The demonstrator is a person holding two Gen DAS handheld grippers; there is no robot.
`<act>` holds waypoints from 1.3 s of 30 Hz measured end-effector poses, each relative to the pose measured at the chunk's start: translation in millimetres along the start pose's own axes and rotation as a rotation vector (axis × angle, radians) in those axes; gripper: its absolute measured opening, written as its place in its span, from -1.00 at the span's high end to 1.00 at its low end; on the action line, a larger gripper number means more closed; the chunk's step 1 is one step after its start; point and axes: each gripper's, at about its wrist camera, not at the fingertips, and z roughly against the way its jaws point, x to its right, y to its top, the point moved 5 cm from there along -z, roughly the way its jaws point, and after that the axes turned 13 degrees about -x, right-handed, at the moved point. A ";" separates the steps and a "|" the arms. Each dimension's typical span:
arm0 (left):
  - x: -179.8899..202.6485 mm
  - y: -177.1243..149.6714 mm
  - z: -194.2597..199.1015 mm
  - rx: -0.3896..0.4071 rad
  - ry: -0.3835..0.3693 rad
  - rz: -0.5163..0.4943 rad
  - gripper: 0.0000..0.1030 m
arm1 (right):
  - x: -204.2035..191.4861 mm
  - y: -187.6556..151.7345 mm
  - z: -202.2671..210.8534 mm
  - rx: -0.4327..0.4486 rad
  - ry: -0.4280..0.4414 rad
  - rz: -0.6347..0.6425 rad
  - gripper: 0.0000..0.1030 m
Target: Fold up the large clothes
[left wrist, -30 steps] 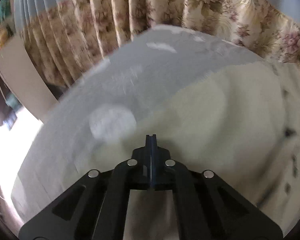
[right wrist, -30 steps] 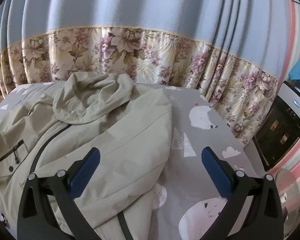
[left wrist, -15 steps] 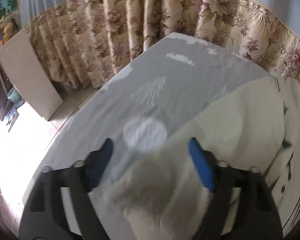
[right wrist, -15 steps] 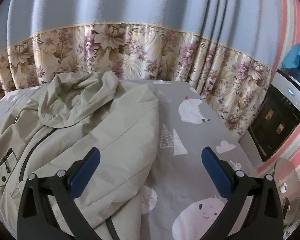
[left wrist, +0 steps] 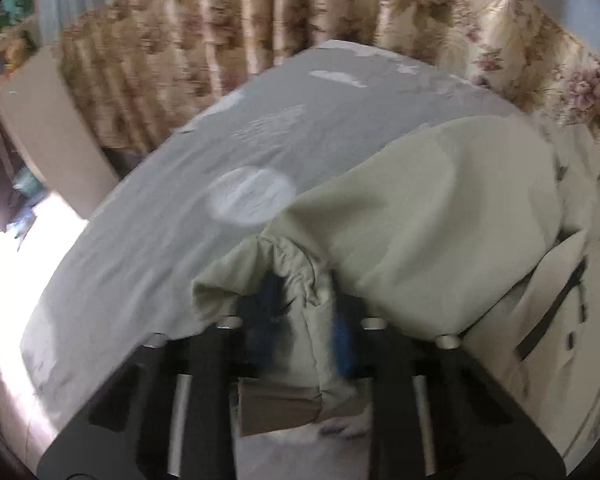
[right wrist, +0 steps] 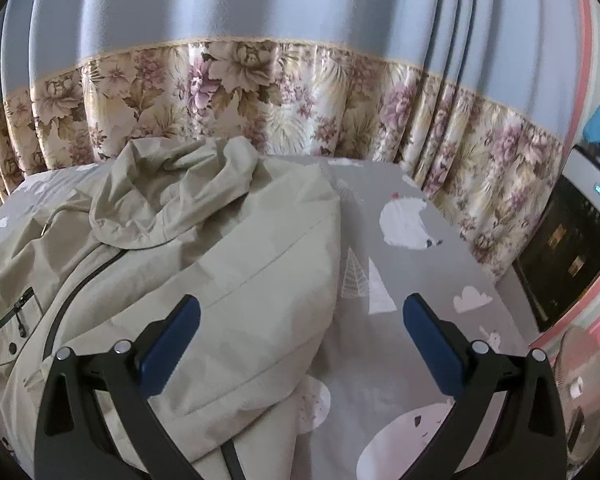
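A large beige hooded jacket (right wrist: 204,256) lies spread on a grey patterned sheet (right wrist: 412,280), its hood (right wrist: 172,196) bunched at the far end. In the left wrist view the jacket's sleeve (left wrist: 412,216) runs away from me, and its elastic cuff (left wrist: 300,276) sits between the fingers of my left gripper (left wrist: 304,320); the fingers stand close around it, blurred, so their closure is unclear. My right gripper (right wrist: 300,320) is wide open and empty, hovering over the jacket's right edge.
Floral curtains (right wrist: 284,108) hang behind the bed. A black oven (right wrist: 568,248) and a fan (right wrist: 580,384) stand to the right. In the left wrist view the sheet (left wrist: 172,208) drops off to a bright floor (left wrist: 24,264) at the left, by a board (left wrist: 48,132).
My left gripper was shut a second ago, opened wide half a second ago, and now stands narrowed around the sleeve cuff. My right gripper stayed open and drifted slightly over the jacket.
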 end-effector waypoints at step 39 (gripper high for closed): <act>-42.4 197.0 -2.4 0.197 0.228 0.023 0.77 | 179.3 85.2 -114.4 -0.165 -0.384 0.074 0.87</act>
